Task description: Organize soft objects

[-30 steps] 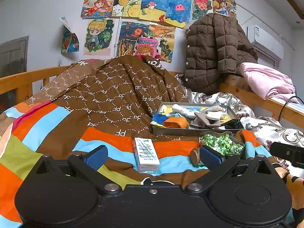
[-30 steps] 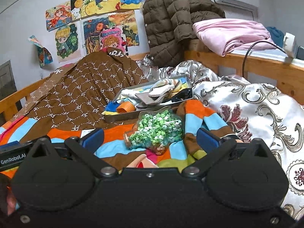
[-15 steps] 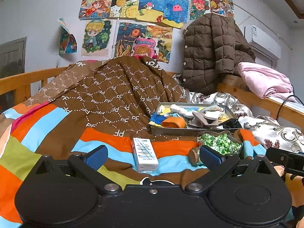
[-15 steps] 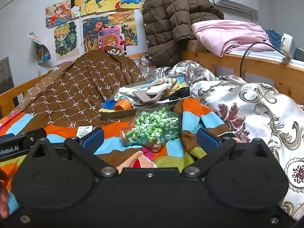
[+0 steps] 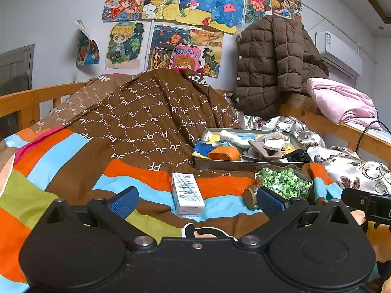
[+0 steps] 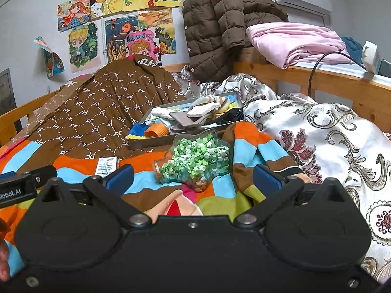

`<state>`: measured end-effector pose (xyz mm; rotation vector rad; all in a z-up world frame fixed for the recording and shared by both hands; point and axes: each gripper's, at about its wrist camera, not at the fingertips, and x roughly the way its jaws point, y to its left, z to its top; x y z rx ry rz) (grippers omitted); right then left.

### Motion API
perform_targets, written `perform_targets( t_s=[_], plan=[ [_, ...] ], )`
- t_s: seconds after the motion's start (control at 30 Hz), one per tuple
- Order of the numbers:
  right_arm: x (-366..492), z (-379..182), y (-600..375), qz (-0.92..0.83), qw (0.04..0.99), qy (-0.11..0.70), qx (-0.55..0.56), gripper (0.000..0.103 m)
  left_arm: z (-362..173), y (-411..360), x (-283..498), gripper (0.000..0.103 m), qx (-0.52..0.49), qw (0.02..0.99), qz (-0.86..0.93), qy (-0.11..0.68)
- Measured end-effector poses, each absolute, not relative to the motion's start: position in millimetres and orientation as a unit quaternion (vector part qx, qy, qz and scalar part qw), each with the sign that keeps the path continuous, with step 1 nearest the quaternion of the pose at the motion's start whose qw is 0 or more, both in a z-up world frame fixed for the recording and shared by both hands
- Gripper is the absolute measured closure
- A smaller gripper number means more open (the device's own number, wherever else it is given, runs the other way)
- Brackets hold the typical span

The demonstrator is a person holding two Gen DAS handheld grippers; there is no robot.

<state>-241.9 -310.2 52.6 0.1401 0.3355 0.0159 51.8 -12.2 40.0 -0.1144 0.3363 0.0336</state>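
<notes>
While both grippers are held low over the striped blanket (image 5: 73,156), nothing is grasped by either. The left gripper (image 5: 195,201) is spread wide, its blue pads (image 5: 123,201) set well apart, and a small white box (image 5: 187,193) is seen lying on the blanket between them, touched by neither. The right gripper (image 6: 193,177) is likewise released, with its pads (image 6: 266,177) parted on either side of a clear jar (image 6: 195,158) filled with green paper stars, which lies on its side with its cork end toward the white box.

The metal tray (image 5: 246,164) is taken as the landmark. The soft things, socks and small cloths (image 5: 265,144) in grey, cream, blue and orange, are heaped inside it, some rising above its rim. Just in front of the tray's near wall the jar is found, close to or touching it; which cannot be told. To the left of the tray a brown quilt (image 5: 151,117) is piled up, its slope reaching the tray's left edge. To the right of the tray a cream flowered bedspread (image 6: 317,134) is bunched, and behind the tray a brown padded coat (image 5: 271,66) is hung over the wooden bed rail (image 6: 317,83). Open room is left only on the blanket in front of the tray, around the white box.
</notes>
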Motion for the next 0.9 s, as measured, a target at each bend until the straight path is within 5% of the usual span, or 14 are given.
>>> perform_targets(
  t_s=[0.9],
  plan=[
    [-235.1,49.3,-315.6,0.011,0.984,0.167,0.064,0.001,38.1,-13.9,50.8,0.001,-0.048,0.983,0.004,0.175]
  ],
)
